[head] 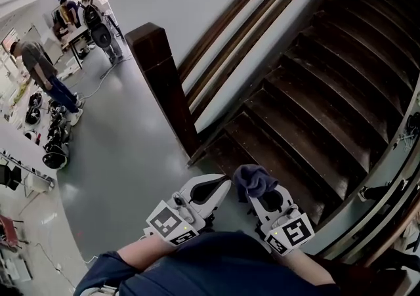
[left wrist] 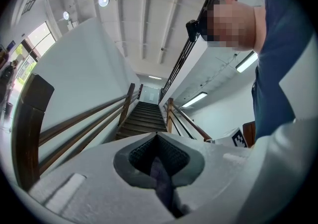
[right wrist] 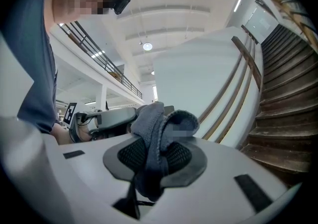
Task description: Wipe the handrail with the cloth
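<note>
The dark wooden handrail (head: 244,18) climbs along the white stair wall from a square newel post (head: 161,78); it also shows as the handrail (left wrist: 74,124) and the handrail (right wrist: 244,64). A grey-blue cloth (head: 254,180) is bunched at the tips of my right gripper (head: 257,195), which is shut on it. In the right gripper view the cloth (right wrist: 160,121) spills over the right gripper (right wrist: 160,144). My left gripper (head: 220,188) sits beside it at the foot of the stairs. The left gripper (left wrist: 158,141) is shut, nothing clearly in it. Both are well short of the rail.
Dark wooden steps (head: 315,91) rise ahead and to the right. A second railing (head: 394,157) borders them on the right. On the grey floor to the left, people (head: 39,68) stand near a table and gear (head: 56,144).
</note>
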`<state>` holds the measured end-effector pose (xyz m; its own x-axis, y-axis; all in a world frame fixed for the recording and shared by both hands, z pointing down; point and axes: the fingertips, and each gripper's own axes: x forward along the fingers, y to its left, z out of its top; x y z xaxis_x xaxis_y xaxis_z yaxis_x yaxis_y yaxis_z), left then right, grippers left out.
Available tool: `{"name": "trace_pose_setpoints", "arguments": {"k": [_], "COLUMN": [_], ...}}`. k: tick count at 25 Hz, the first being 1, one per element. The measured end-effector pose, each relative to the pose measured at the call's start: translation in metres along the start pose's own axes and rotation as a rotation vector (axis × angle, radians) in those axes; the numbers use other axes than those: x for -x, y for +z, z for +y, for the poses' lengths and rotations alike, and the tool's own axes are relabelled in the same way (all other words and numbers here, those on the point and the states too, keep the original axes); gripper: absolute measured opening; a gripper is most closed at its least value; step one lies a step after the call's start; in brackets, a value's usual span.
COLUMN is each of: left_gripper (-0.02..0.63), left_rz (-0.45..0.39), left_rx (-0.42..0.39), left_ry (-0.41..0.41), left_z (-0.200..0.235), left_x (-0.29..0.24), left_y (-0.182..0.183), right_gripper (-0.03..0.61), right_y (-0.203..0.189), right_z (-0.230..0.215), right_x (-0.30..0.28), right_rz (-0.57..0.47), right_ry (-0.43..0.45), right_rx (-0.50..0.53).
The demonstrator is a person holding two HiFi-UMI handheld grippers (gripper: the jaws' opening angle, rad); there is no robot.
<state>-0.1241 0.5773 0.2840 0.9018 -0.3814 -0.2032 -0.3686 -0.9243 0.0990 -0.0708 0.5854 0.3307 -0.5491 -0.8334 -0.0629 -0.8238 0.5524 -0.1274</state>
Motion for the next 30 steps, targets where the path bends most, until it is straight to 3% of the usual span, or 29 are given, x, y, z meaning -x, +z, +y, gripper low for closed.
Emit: {"name": "trace_pose_setpoints", "arguments": {"k": [8,19,22,30], "left_gripper": [0.005,0.005,0.005,0.005], "left_rz": [-0.01,-0.063,-0.045,-0.057], "left_rx": [-0.012,-0.055,-0.052,-0.022], "left_ry": [0.015,-0.063,-0.086,-0.1], "left_z": [0.053,0.198,0.23,0.278], "left_x": [0.003,-0.009,-0.012,-0.027], "left_y": [0.001,0.036,0.04,0.047], "right_gripper": [0.094,0.094,0.094,0.094], "right_y": [-0.005,0.005,0.009,0.015], "right_z": [-0.013,-0.043,-0.05,-0.073], "right_x": [-0.049,-0.193,-0.224,-0.273], "right_rz": [0.01,0.039,0.042,0.067], "right_ry": [0.004,-0.058,-0.084,-0.112], "right_rx": [0.005,0.044,0.06,0.089]}}
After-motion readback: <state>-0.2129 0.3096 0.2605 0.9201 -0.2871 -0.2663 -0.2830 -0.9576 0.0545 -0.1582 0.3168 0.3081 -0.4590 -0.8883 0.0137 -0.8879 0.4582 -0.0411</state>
